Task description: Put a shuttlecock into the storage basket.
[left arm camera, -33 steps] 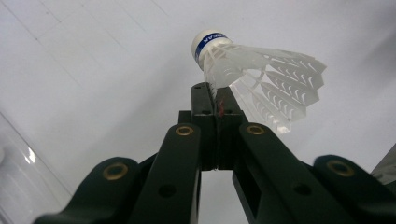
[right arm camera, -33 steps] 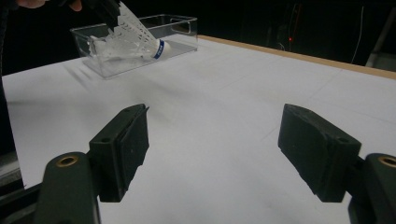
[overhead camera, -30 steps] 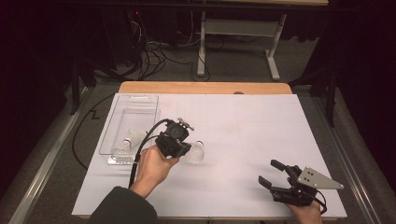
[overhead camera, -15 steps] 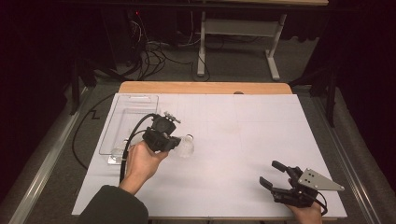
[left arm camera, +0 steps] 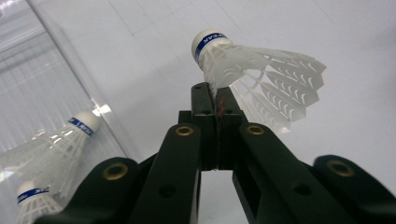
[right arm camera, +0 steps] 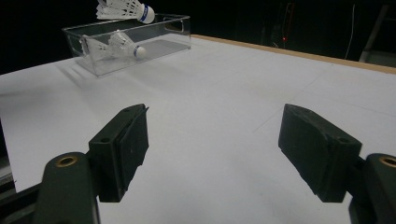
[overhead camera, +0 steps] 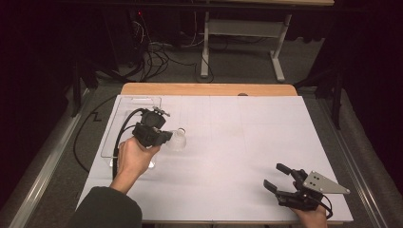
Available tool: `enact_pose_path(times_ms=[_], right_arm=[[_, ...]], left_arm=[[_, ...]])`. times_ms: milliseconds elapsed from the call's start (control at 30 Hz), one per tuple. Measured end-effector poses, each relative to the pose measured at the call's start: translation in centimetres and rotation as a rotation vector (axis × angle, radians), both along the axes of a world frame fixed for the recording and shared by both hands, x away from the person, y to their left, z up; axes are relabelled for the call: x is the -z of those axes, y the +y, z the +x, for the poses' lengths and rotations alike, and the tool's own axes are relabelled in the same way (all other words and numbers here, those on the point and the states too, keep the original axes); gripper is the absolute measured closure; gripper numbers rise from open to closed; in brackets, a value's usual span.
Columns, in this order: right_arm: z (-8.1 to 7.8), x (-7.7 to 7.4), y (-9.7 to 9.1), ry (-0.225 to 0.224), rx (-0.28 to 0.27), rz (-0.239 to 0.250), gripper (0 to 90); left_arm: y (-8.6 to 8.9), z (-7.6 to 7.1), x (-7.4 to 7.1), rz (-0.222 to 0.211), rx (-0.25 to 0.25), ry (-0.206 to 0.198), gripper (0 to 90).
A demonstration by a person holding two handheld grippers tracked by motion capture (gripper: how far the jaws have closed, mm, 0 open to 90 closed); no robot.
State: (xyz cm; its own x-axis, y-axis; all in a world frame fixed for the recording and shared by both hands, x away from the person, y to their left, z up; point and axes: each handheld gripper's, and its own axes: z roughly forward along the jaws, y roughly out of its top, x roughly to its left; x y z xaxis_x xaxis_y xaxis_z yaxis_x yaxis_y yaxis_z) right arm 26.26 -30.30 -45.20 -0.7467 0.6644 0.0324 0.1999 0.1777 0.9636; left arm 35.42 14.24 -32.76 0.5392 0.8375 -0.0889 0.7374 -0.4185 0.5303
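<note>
At the left, a clear tray (overhead camera: 110, 128) was seen on the table (overhead camera: 237, 142); two shuttlecocks (left arm camera: 70, 135) lay inside it, seen through its wall in the left gripper view. Just right of the tray, the left gripper (overhead camera: 164, 137) was held above the table with its jaws pressed together on the feather edge of a third shuttle (left arm camera: 252, 70); the shuttle was thus carried clear of the surface, near the tray's right wall but not yet over it. Its long axis was seen to run across the jaws, with the cork (left arm camera: 208, 39) toward the tray side and the skirt flaring away to the right. The tray was judged to lie just to the left of the held shuttle, so a short sideways carry over the wall was what a drop would call for. Far to the right, near the table's front edge, the right gripper (overhead camera: 278, 178) was rested with jaws spread wide and nothing between them; it was well apart from tray and shuttle, so the left hand was plainly the nearer.
</note>
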Motion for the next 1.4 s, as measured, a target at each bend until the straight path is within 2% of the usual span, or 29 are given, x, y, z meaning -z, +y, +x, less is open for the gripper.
enact_pose_path(times_ms=[367, 833, 1100, 1233, 1400], right_arm=[[0.1, 0.0, 0.0, -0.002, 0.002, 0.002, 24.6], [0.2, 0.1, 0.0, -0.001, 0.0, 0.003, 24.6], [0.3, 0.1, 0.1, 0.002, -0.005, 0.003, 24.6], [0.3, 0.1, 0.1, 0.0, 0.0, 0.007, 24.6], [0.4, 0.2, 0.1, 0.005, -0.003, 0.006, 24.6]], left_arm=[[2.1, 0.7, -0.7, 0.007, -0.064, -0.03, 90.0], [4.6, 3.1, -0.2, 0.021, -0.146, -0.047, 89.9], [5.8, 4.1, 0.0, 0.049, -0.185, -0.049, 89.9], [6.1, 4.6, 0.2, 0.087, -0.191, -0.04, 89.9], [6.6, 5.0, 0.2, 0.105, -0.209, -0.035, 89.9]])
